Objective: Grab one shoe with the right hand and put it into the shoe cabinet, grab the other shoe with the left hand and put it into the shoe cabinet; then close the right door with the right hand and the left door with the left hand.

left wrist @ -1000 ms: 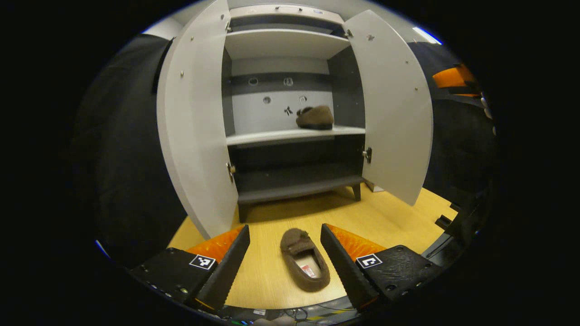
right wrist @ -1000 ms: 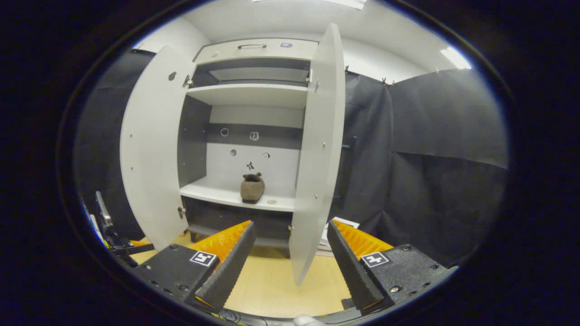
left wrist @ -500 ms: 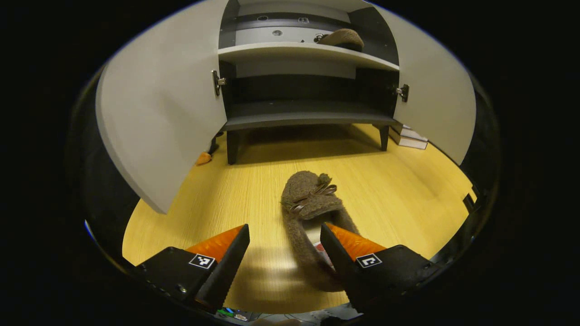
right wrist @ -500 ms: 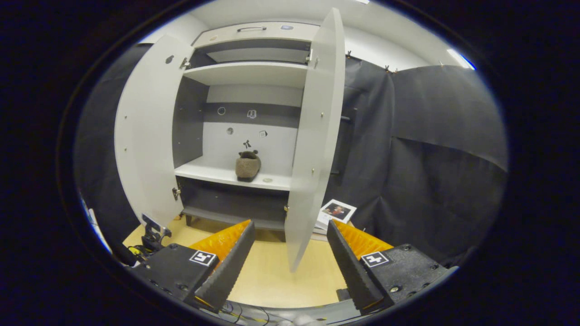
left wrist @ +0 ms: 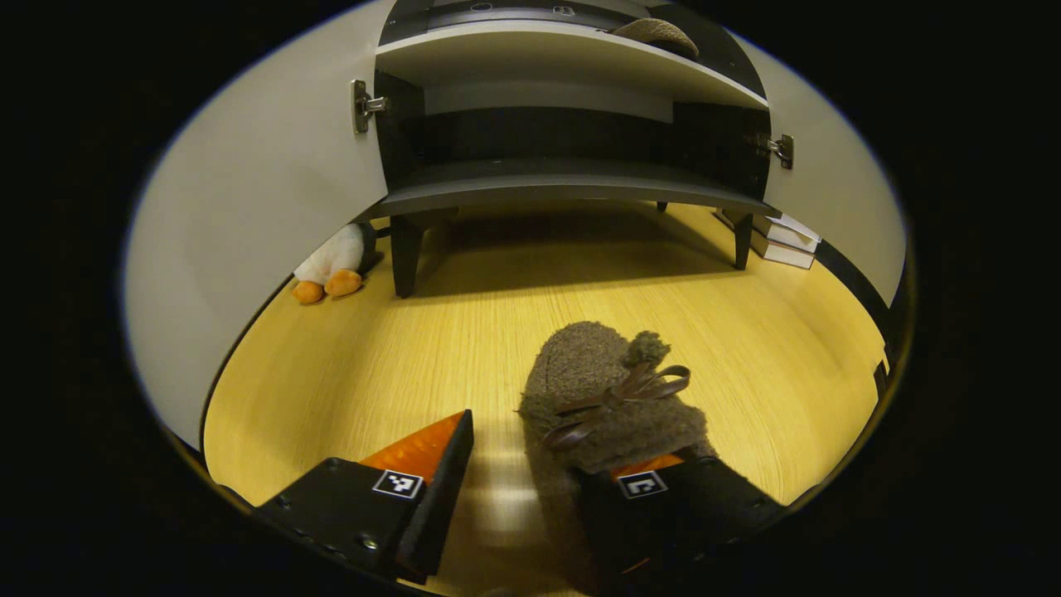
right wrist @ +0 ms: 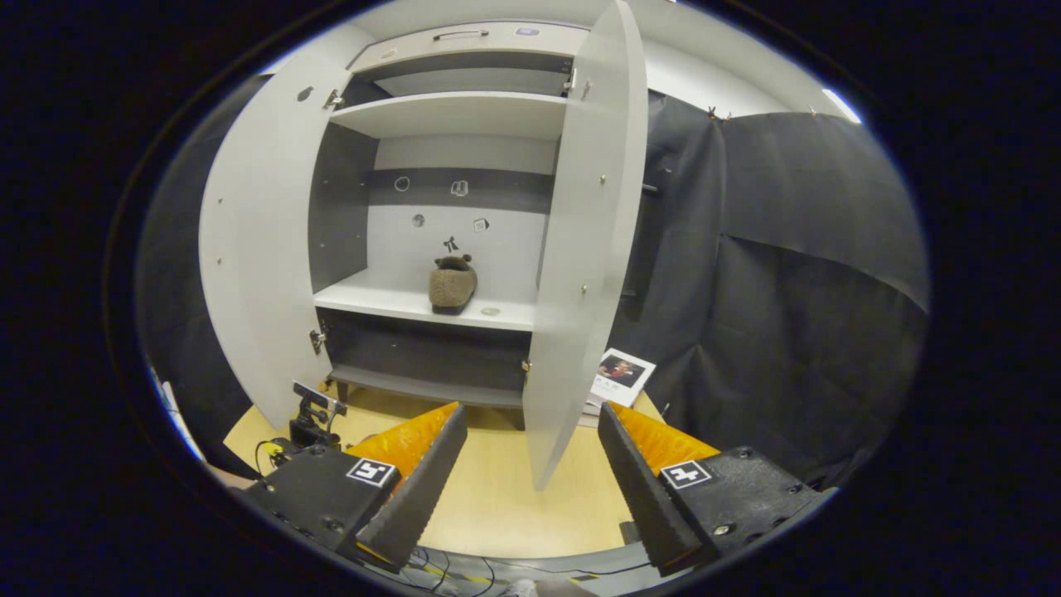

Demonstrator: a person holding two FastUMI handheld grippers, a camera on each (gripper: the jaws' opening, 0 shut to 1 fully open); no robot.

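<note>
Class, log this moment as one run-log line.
left gripper open, straddling floor shoe's side wall | right gripper open, idle | other shoe on shelf | doors open

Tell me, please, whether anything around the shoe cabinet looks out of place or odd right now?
A plush penguin lies tipped over on the floor beside the shoe cabinet's front left leg, behind the open left door. It looks like a stray among footwear.

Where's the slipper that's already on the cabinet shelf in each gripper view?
Left gripper view: the shelved slipper sits at the top edge, right of centre, on the white shelf.
Right gripper view: it stands mid-frame on that shelf.
Shared landmark: the cabinet's open right door.
</note>
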